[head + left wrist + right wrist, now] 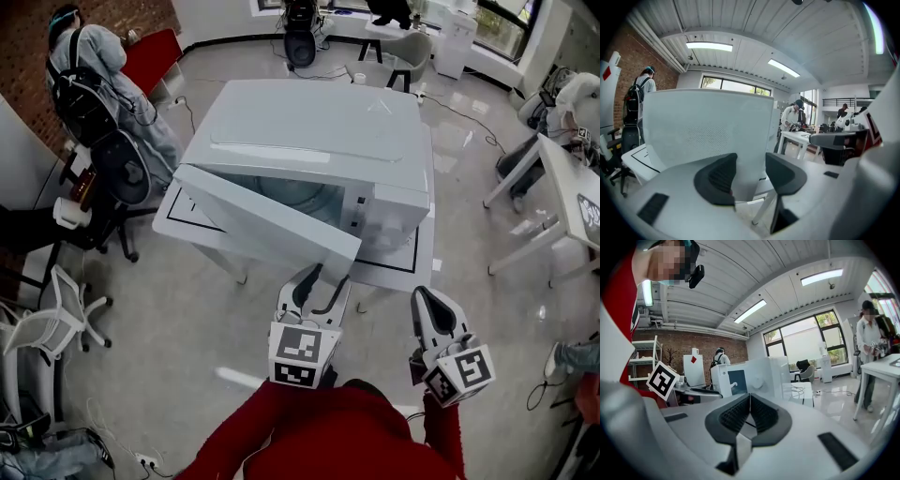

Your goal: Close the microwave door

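A white microwave (319,131) stands on a low white table (412,264) in the head view. Its door (262,216) hangs partly open, swung out toward me. My left gripper (323,281) is just under the door's free edge. In the left gripper view the jaws of that gripper (751,176) stand apart and the pale door panel (708,131) fills the space right in front of them, its lower edge reaching down between the fingertips. My right gripper (422,298) hovers lower right of the microwave, clear of it. In its own view the right gripper (750,416) is shut on nothing, with the microwave (754,376) ahead.
Office chairs (56,319) and a person with a backpack (89,75) are at the left. A white desk (562,178) stands at the right. Another person (792,117) works at a table beyond the door. Cables lie on the glossy floor.
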Available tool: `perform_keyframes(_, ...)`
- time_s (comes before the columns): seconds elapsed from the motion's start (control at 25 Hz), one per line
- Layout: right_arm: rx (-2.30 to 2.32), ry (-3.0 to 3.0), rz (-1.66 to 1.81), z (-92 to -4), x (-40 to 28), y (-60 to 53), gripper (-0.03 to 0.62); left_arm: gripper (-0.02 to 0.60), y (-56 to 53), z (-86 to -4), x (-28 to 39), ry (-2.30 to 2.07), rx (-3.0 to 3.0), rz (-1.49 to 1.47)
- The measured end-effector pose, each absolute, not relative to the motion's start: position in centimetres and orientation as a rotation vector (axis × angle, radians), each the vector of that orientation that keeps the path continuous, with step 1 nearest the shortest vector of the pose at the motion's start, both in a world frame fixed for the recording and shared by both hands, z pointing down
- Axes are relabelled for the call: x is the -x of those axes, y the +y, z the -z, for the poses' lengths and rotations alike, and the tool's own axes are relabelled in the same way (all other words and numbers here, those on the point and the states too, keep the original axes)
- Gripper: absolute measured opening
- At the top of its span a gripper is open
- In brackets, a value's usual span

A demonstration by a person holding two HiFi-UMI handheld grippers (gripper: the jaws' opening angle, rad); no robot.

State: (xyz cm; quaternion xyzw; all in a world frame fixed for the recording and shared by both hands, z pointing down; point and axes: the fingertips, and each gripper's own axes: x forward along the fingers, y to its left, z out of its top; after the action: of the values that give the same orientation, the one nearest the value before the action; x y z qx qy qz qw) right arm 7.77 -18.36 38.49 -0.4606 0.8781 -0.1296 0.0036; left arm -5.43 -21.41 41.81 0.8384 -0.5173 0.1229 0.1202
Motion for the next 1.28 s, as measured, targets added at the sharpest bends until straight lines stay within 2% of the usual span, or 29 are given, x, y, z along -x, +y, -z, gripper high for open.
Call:
perform_keyframes(0.4,1.497,2.747,0.416,-38.9,-7.9,-19.4,0.015,0.193,-26.6,-41.8,7.2,-1.526,-2.425,-0.314)
perform_keyframes(1.28,1.47,2.834,0.375,-38.7,-7.5,-21.9,0.015,0.175,-27.9,-41.8,7.1,-1.527,-2.398,-0.304)
